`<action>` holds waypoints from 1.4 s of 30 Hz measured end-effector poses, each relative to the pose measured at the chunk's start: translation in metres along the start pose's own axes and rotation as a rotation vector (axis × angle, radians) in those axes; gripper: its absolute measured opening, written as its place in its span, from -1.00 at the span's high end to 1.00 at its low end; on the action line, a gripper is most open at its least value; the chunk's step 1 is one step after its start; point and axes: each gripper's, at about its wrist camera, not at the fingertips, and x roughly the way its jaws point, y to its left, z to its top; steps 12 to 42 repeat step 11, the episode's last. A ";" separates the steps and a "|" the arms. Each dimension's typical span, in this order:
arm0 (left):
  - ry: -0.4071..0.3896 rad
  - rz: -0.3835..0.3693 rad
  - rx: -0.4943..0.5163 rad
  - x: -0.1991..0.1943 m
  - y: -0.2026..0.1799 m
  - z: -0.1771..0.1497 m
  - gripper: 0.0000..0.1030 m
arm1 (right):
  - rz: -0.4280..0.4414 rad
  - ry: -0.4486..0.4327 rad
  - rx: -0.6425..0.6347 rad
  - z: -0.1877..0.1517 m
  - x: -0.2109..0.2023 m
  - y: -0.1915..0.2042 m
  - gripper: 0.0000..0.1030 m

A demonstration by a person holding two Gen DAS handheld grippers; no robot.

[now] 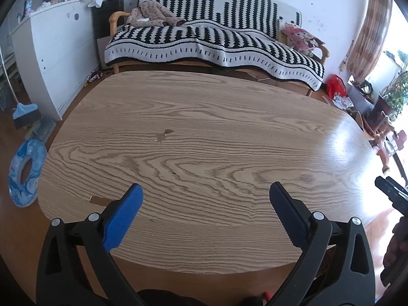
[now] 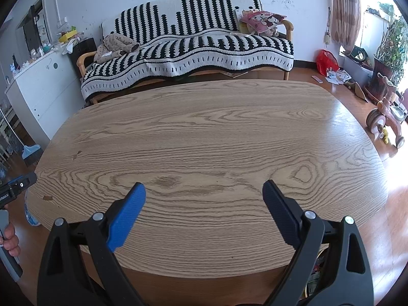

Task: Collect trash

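1. Two grippers, left gripper (image 1: 205,191) and right gripper (image 2: 204,190), are hovering wide apart, holding nothing.
2. Below, the table (image 1: 204,132) is showing no trash.
3. Scattered paper (image 2: 336,76) is lying on the floor near the sofa (image 2: 193,48); reaching across risks bumping the table edge.

No legible text, label, brand or number anywhere

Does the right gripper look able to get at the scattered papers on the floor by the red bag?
Probably not from here: the right gripper, open, hangs over the table, and the papers lie beyond its far edge.
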 end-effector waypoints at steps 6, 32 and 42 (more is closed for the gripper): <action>-0.020 0.036 -0.006 -0.004 0.001 0.003 -0.87 | -0.001 -0.002 0.000 0.000 0.001 -0.001 -0.74; -0.010 0.067 -0.012 -0.002 0.003 0.005 -0.87 | -0.002 0.000 0.000 0.000 0.001 -0.002 -0.74; -0.010 0.067 -0.012 -0.002 0.003 0.005 -0.87 | -0.002 0.000 0.000 0.000 0.001 -0.002 -0.74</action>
